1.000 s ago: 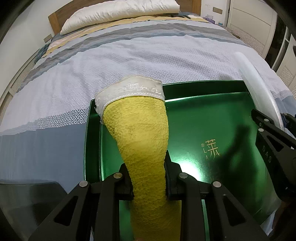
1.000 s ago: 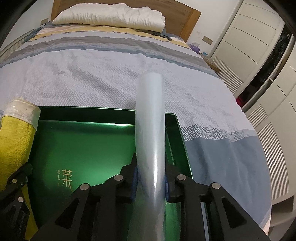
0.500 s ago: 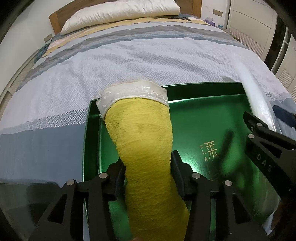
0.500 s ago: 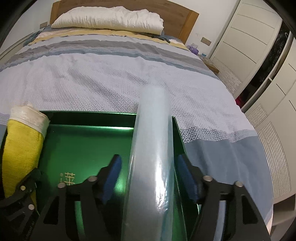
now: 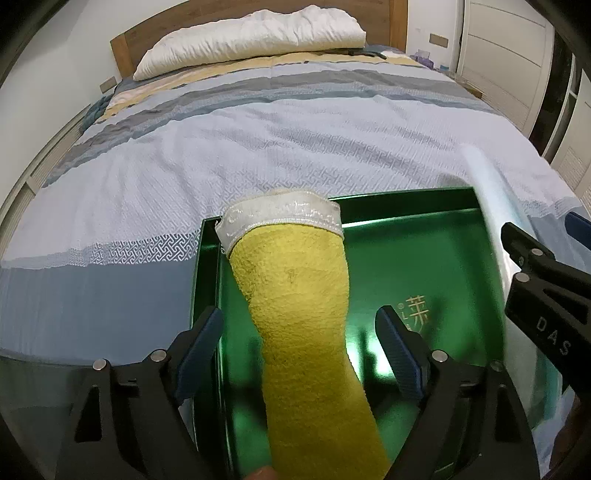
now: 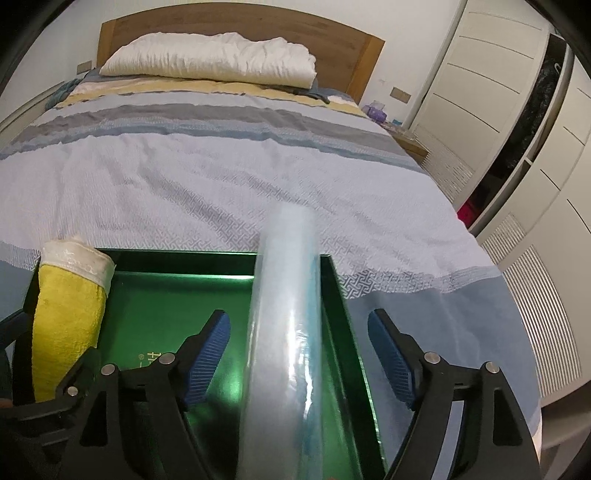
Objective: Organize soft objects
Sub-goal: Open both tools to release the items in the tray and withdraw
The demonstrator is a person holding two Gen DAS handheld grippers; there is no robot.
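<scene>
Left wrist view: the left gripper (image 5: 299,343) has its blue pads well apart, its jaws having just been opening, and the rolled yellow towel (image 5: 299,306) runs up between them without either pad pressing on it. Its long axis points away from the camera toward the head of the bed, with the white-banded end at the far left corner of the green tray (image 5: 410,266), on or just above the rim. The towel lies along the tray's left side. To the right, the right gripper's black frame crosses the tray's right edge.

Right wrist view: the right gripper (image 6: 299,343) also stands spread, its jaws having just been opening, with the clear plastic-wrapped roll (image 6: 284,325) passing between the pads and clear of both. The roll's long axis likewise points away toward the headboard; it lies along the tray's right side and its far end overhangs the far rim.

Beyond the tray stretches the striped blue-grey bedspread (image 6: 221,177), then a white pillow (image 6: 210,59) against the wooden headboard (image 6: 236,26). White wardrobe doors (image 6: 487,85) stand to the right.
</scene>
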